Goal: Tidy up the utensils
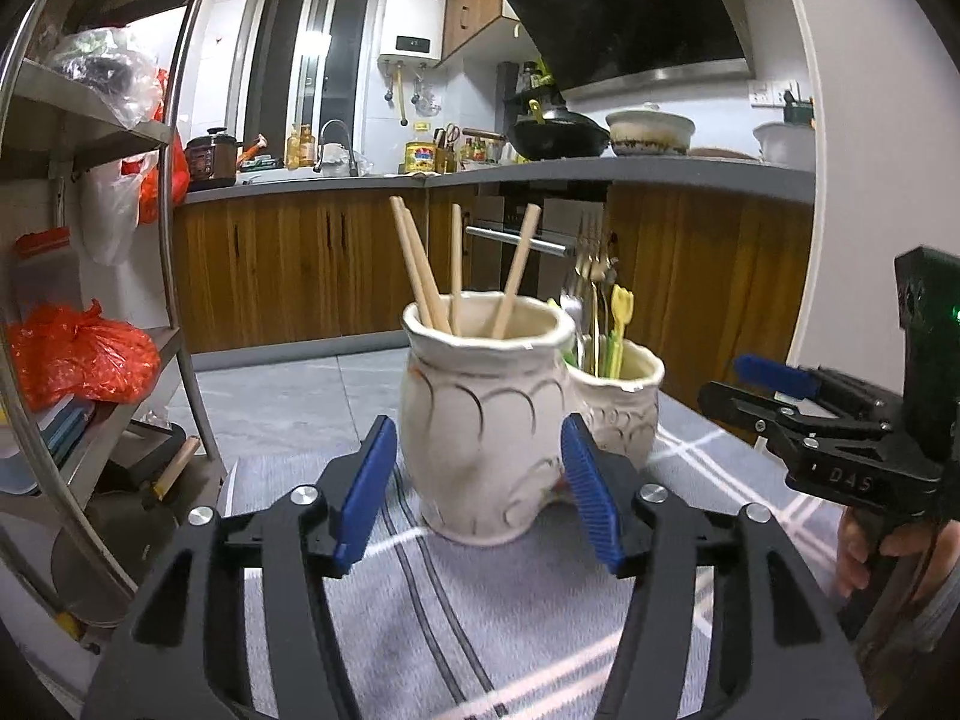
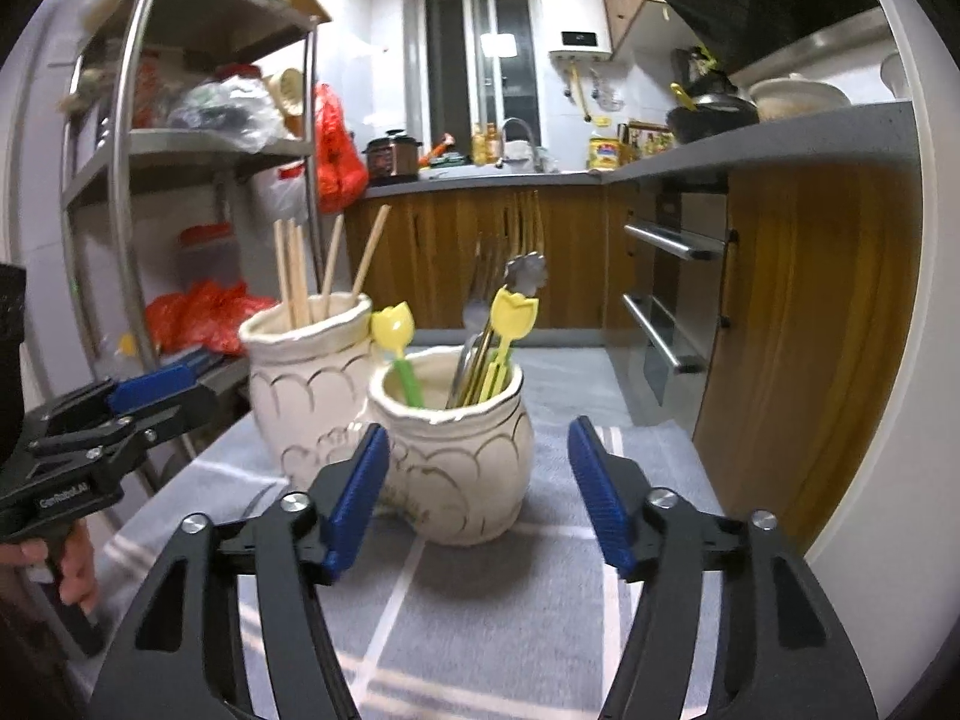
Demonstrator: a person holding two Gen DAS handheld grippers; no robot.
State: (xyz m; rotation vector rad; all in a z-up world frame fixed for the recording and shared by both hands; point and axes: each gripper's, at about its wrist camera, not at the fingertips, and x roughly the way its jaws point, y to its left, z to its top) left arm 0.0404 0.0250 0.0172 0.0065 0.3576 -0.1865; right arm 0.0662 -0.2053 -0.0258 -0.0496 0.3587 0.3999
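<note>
Utensils sorted, tongs idle.
My left tongs (image 1: pixel 480 498) and right tongs (image 2: pixel 477 501) hung spread near the jars: chopsticks (image 1: pixel 432 276) left, cutlery (image 2: pixel 486 348) right; I judged only withdrawing remained.

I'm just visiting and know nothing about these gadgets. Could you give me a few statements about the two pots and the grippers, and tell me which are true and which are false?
1. The taller jar holds wooden chopsticks. True.
2. The shorter jar is empty. False: it holds yellow tulip-topped picks and metal utensils.
3. Both grippers are open. True: the left gripper and right gripper each show blue pads spread apart, gripping nothing.
4. The jars stand on bare wood. False: they stand on a grey striped cloth.
5. The right gripper holds a chopstick. False: nothing is between its pads.
</note>
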